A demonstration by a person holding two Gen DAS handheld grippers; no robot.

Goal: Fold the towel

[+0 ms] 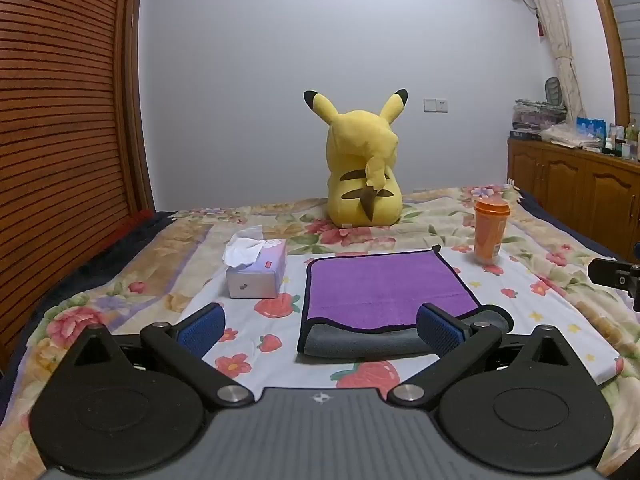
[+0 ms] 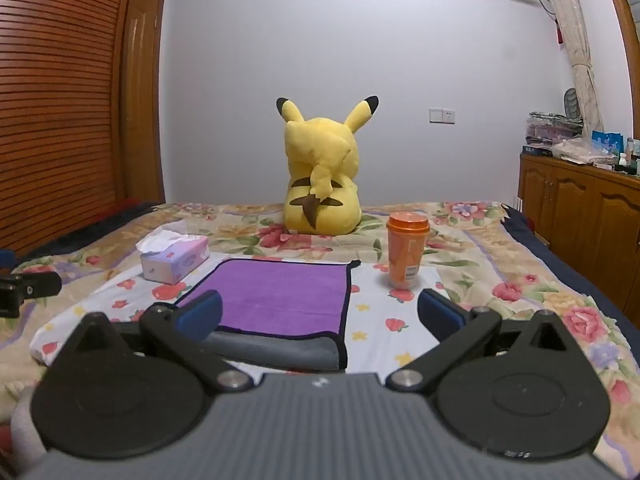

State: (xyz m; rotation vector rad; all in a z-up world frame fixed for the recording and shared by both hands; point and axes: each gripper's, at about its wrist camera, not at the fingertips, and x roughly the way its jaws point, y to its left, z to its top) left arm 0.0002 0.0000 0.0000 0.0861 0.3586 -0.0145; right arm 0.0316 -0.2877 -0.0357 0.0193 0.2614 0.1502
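While both my pairs of jaws stand wide apart and hold nothing, the towel (image 1: 384, 292) lies flat on the bed just ahead of them. My left gripper (image 1: 320, 326) frames the towel's near left part: its right blue pad sits over the grey rolled edge, its left pad over the bare sheet (image 1: 248, 344). My right gripper (image 2: 320, 312) frames the near right corner, with the left pad over the purple face and the right pad out over the sheet. Whether any pad touches the cloth, I cannot tell.

The towel (image 2: 280, 296) shows purple on top with a dark hem, and a grey underside curls up along the near edge. A small loop sticks out at its far right corner.

To the towel's left stands a tissue box (image 1: 256, 276), a white tissue (image 1: 244, 252) pulled up from it; it carries a small red label whose writing is too small to read. To the right and a little farther stands an orange cup (image 2: 406, 254) with an orange lid and a white label with a barcode, the print unreadable. Behind, a yellow plush (image 1: 362, 164) sits upright with its back to me. A wooden cabinet (image 2: 580, 204) stands at the right wall with clutter on top.
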